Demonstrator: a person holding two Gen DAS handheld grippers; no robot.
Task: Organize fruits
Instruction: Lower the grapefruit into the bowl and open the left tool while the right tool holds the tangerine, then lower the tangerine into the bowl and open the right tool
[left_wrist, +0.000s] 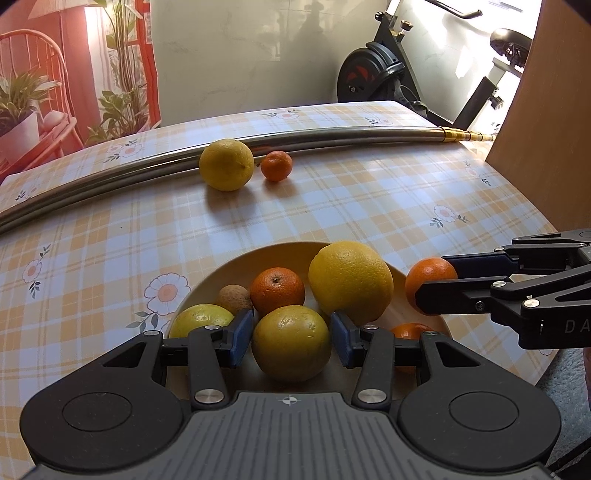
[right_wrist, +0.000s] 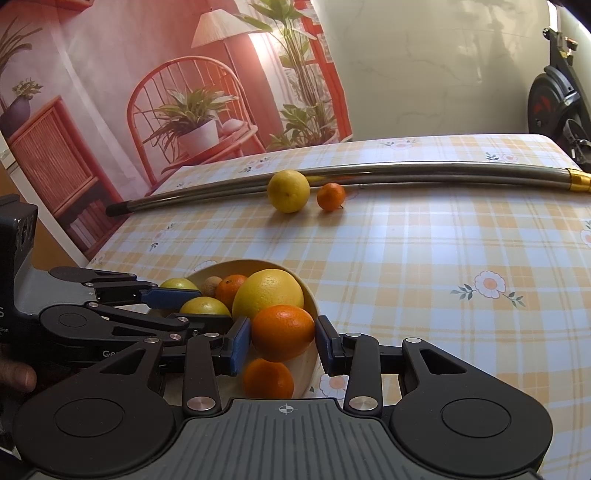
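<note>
A cream bowl (left_wrist: 236, 258) near the table's front holds several citrus fruits. Among them are a big yellow one (left_wrist: 351, 280), a tangerine (left_wrist: 277, 290) and a small brown fruit (left_wrist: 232, 299). My left gripper (left_wrist: 291, 332) is shut on a yellow-green citrus (left_wrist: 290, 347) inside the bowl, blue pads against both its sides. My right gripper (right_wrist: 283, 339) is shut on a tangerine (right_wrist: 283, 328) just above the bowl's right rim (right_wrist: 308, 369). Another tangerine (right_wrist: 267, 378) lies beneath it. A yellow lemon (left_wrist: 226, 164) and a small tangerine (left_wrist: 276, 166) sit further back on the checked tablecloth.
A long metal pole (left_wrist: 332, 136) lies across the table right behind the two loose fruits. A wooden board (left_wrist: 546, 110) stands at the right edge. An exercise bike (left_wrist: 388, 74) is beyond the table, and a printed backdrop (right_wrist: 184, 92) hangs at the left.
</note>
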